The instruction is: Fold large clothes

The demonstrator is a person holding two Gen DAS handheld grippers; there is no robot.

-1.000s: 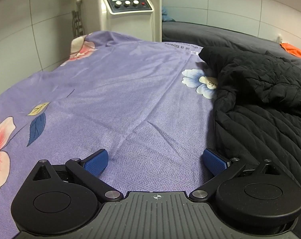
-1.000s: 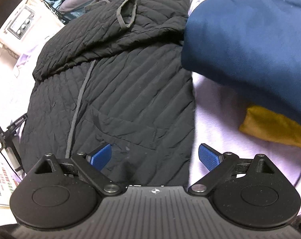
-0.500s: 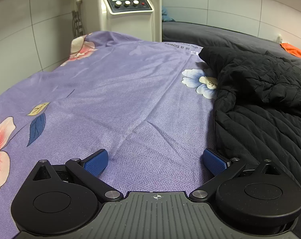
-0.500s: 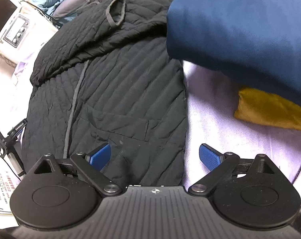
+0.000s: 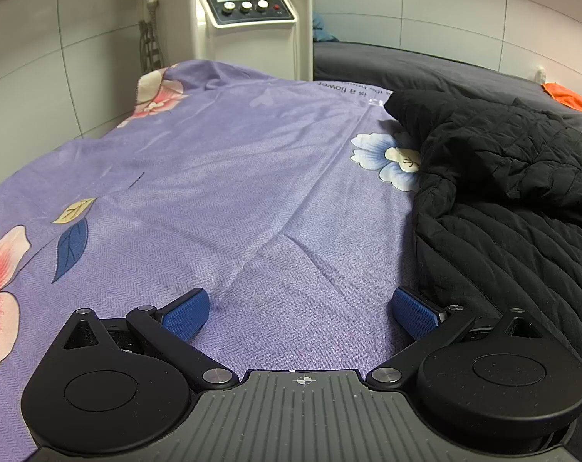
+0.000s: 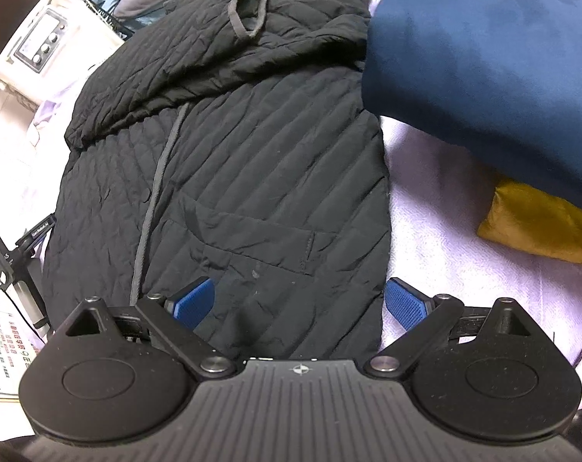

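Both my grippers are released, nothing between the pads. Left gripper (image 5: 300,310) sits low over the purple floral sheet (image 5: 221,192), jaws spread wide, blue pads (image 5: 186,313) on bare sheet only. Black quilted jacket (image 5: 522,200) is to the right of the left gripper, its edge just beside the right pad; can't tell if it touches. The jacket's upper part is bunched and folded over itself further ahead on the right. Straight ahead of the left gripper, past the sheet's far end: a white machine (image 5: 248,19) with a screen and three knobs, against a tiled wall (image 5: 40,77). Dark bed surface (image 5: 425,73) ahead-right, orange cloth (image 5: 568,96) at its far right edge. Right gripper (image 6: 298,302) hangs above the jacket (image 6: 252,177), looking down on it, jaws also wide. Left pad is over the quilted fabric near the hem; right pad is just past the jacket's right edge, over the pale sheet (image 6: 445,231). Jacket lies mostly flat below me, grey zipper line (image 6: 156,200) running ahead on the left, a sleeve folded across the top with the cuff opening (image 6: 250,11) facing up. Ahead-right of the right gripper: a navy garment (image 6: 491,46), touching or overlapping the jacket's upper right corner, with a mustard cloth (image 6: 537,227) sticking out beneath it.
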